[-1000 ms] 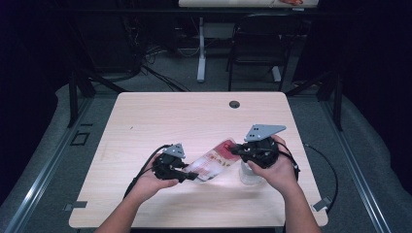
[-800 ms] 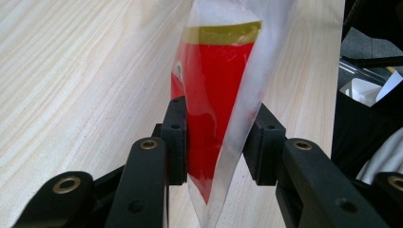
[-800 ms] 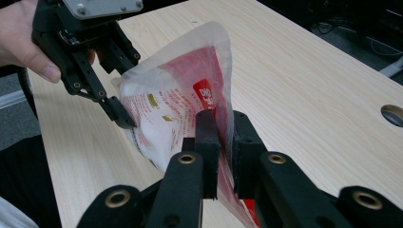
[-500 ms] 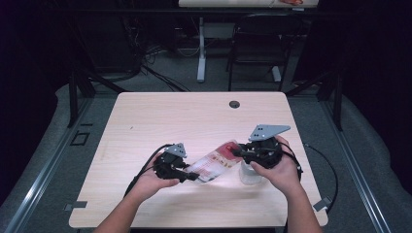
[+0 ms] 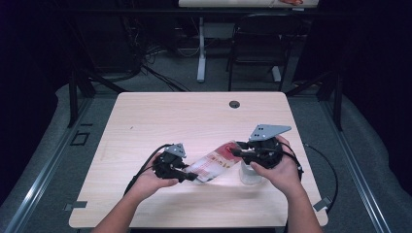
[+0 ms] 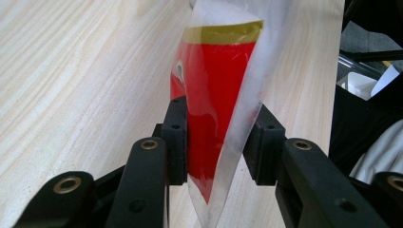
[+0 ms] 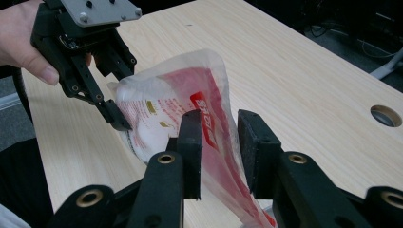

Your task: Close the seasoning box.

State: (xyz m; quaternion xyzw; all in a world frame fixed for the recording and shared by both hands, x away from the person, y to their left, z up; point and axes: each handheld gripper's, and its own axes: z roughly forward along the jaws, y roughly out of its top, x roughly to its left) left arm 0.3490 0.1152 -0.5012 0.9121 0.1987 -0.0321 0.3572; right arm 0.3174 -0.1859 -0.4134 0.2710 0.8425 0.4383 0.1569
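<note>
Above the table (image 5: 160, 121), pouch (image 5: 214, 164) spans both grippers' fingers (image 7: 190, 137).

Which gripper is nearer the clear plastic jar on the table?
Right. The right gripper is directly over the clear plastic jar; the left gripper is across the red-and-clear plastic bag.

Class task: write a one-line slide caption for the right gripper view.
Right tool, jaws just opening around the red-and-clear plastic bag, with the left tool gripping its far end above the wooden table.
</note>
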